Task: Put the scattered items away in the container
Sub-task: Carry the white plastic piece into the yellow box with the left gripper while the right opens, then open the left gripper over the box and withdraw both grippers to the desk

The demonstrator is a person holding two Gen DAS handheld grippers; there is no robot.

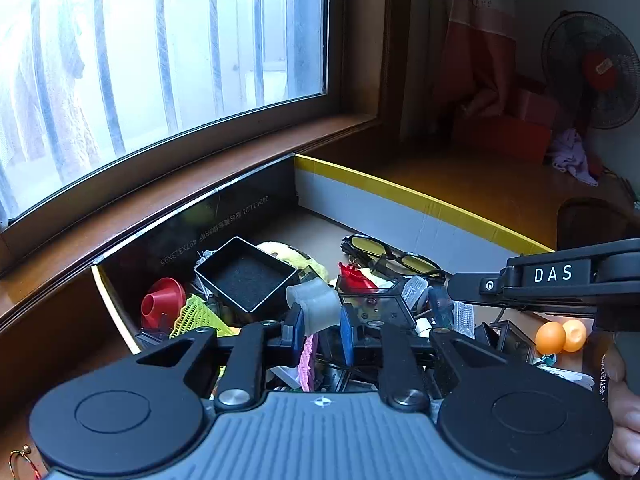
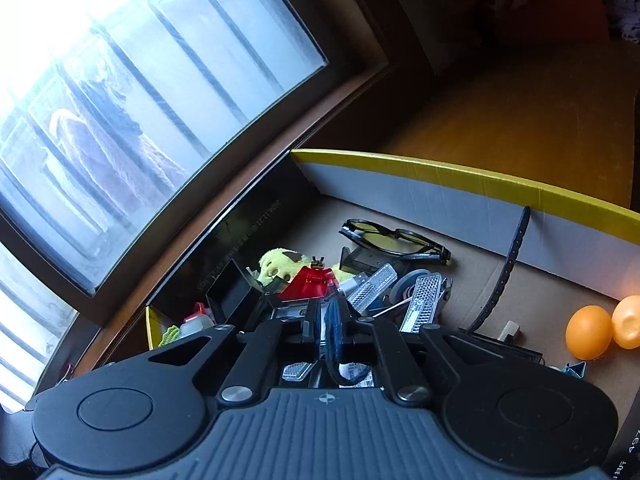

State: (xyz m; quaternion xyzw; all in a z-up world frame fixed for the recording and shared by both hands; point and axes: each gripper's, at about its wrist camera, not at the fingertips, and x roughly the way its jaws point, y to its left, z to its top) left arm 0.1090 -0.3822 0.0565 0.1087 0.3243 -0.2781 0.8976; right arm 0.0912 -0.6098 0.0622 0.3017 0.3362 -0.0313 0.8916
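A cardboard box [image 1: 400, 188] with a yellow rim [image 2: 440, 168] holds a heap of small items. My left gripper [image 1: 322, 326] hangs over the heap, and its blue pads [image 1: 298, 328] touch both sides of a translucent white silicone piece [image 1: 316, 304]. My right gripper [image 2: 326, 310] is shut on a dark blue cord [image 2: 332, 340] that loops down under the fingers. In the left wrist view the right gripper [image 1: 450, 288] reaches in from the right, over the box. Black glasses with yellow lenses [image 2: 392, 236] lie at the back of the box.
The box also holds a black tray [image 1: 248, 276], a red funnel [image 1: 162, 304], yellow mesh [image 1: 196, 316], a yellow plush [image 2: 280, 264], a red toy [image 2: 312, 280], clear reflectors [image 2: 424, 304], a black strap [image 2: 508, 268] and two orange balls [image 2: 588, 332]. A wooden windowsill [image 1: 200, 176] runs behind. A hand [image 1: 624, 420] is at the right.
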